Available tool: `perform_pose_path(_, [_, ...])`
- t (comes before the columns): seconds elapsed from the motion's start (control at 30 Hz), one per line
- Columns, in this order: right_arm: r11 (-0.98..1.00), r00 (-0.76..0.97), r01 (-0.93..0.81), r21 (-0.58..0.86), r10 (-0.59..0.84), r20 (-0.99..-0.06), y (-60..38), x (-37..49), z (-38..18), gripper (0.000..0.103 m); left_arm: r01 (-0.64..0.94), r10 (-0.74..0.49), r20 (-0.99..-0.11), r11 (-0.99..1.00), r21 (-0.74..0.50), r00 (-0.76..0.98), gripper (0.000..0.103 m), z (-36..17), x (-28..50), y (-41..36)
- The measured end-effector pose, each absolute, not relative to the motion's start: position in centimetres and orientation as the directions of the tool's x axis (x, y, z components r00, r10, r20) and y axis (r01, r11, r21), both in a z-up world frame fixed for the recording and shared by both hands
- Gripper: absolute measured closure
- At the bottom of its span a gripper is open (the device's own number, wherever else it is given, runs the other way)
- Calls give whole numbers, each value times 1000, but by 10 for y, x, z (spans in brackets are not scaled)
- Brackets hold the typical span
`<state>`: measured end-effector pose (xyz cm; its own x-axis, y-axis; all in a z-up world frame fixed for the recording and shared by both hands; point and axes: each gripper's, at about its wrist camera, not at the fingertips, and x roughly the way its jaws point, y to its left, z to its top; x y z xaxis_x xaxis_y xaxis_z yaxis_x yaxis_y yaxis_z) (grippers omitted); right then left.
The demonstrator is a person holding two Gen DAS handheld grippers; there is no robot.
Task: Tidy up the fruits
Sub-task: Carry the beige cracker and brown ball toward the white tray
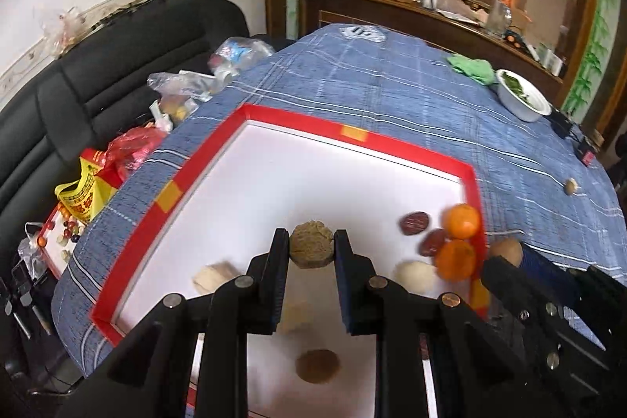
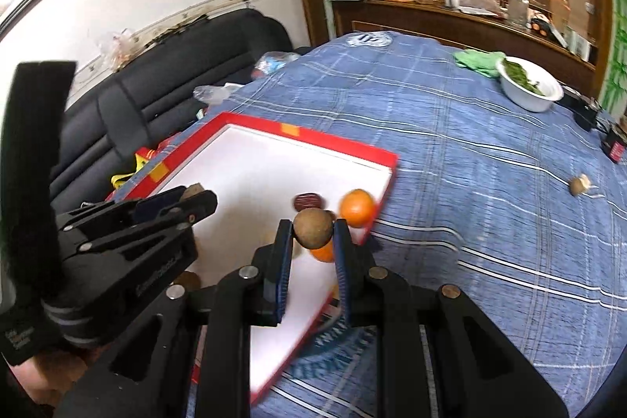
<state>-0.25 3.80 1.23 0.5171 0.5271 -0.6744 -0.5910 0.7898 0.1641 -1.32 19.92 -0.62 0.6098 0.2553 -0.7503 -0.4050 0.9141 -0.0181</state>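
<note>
A blue plaid cloth [image 1: 392,96] covers the worktop, and on it lies a shallow red-rimmed tray [image 1: 250,112] with a white floor. Already in the tray sit two oranges [image 1: 462,220], two dark red dates [image 1: 414,222], pale round pieces [image 1: 416,275] and a tan disc [image 1: 317,366].

Both hands are mid-carry over the tray. The left hand-held gripper [image 1: 311,241] is clenched on a rough tan ball [image 1: 311,243]; the right hand-held gripper [image 2: 313,230] is clenched on a smooth brown round fruit [image 2: 313,228]. Judging by this, the step in hand is delivery: each piece needs lowering onto bare white floor, clear of the fruit cluster, before the jaws let go.

One small brown fruit [image 2: 579,185] is still out on the cloth, well apart from the tray, likely the next pick.

The left wrist view alone shows the tan disc and the pale pieces low in the tray; the right wrist view alone shows the person's gloved hand [image 2: 23,335] on the left tool.
</note>
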Motion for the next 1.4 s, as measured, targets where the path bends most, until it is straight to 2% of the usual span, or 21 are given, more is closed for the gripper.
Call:
perform_pose_path(1.03, [766, 453, -625, 153, 515, -728, 91, 6, -19, 80, -451, 287, -787, 893, 13, 546, 82, -28, 6, 238])
perform_pose_path(1.4, [762, 441, -632, 145, 507, -741, 95, 5, -23, 80, -449, 248, -807, 893, -24, 536, 81, -32, 10, 245])
